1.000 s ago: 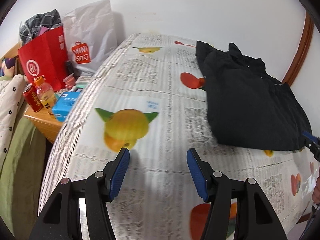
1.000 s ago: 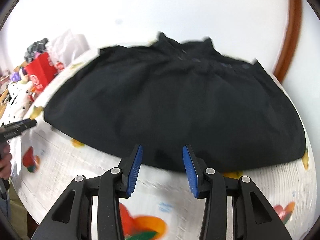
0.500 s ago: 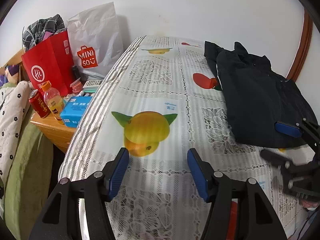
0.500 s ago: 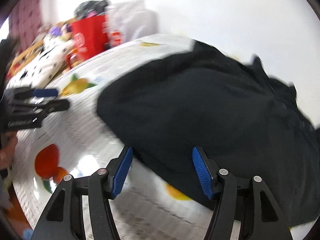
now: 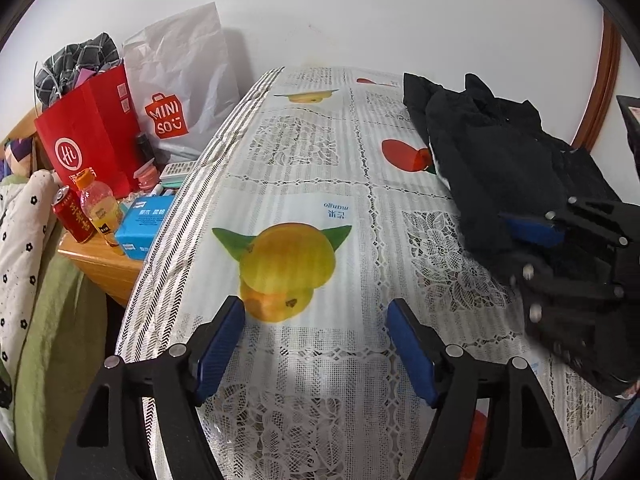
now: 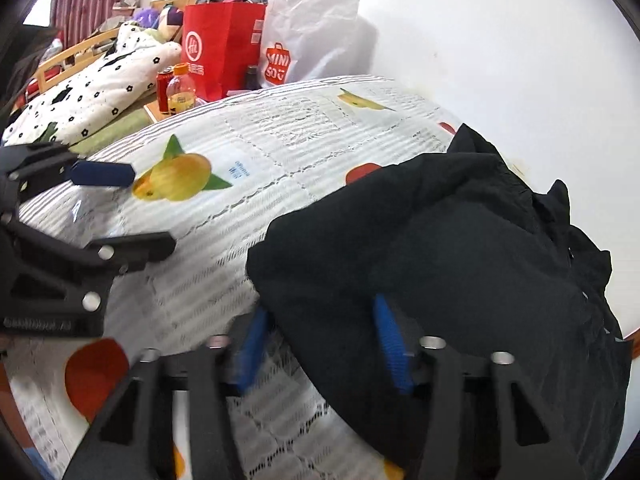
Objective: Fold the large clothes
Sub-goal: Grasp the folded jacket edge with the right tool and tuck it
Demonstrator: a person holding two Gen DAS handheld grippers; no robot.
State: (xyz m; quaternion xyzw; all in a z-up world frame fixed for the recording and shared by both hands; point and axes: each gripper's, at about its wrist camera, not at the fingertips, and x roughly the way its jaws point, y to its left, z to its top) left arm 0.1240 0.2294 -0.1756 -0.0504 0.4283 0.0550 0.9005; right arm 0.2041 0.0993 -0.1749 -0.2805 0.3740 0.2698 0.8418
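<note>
A black garment (image 5: pixel 500 160) lies bunched on the right side of a table under a lace cloth printed with fruit (image 5: pixel 320 184). My right gripper (image 6: pixel 320 332) is at the garment's (image 6: pixel 460 240) near left corner. Its jaws are closing with the black fabric between them, and the blue pads (image 6: pixel 390 344) still stand apart. In the left wrist view the right gripper (image 5: pixel 520 252) comes in from the right edge. My left gripper (image 5: pixel 316 320) hovers over the printed orange near the front edge, jaws opening, nothing between them. It also shows in the right wrist view, the left gripper (image 6: pixel 136 210).
Left of the table a low wooden stand (image 5: pixel 104 264) holds a red paper bag (image 5: pixel 88 144), a white shopping bag (image 5: pixel 180 92), a juice bottle (image 5: pixel 100 208), a red can (image 5: pixel 74 216) and a blue box (image 5: pixel 144 220). Flowered bedding (image 5: pixel 24 240) lies further left. A white wall runs behind.
My right gripper has swung left along the garment's front edge, rolled, and now has the near left corner between its jaws. My left gripper has spread wider and stayed in place.
</note>
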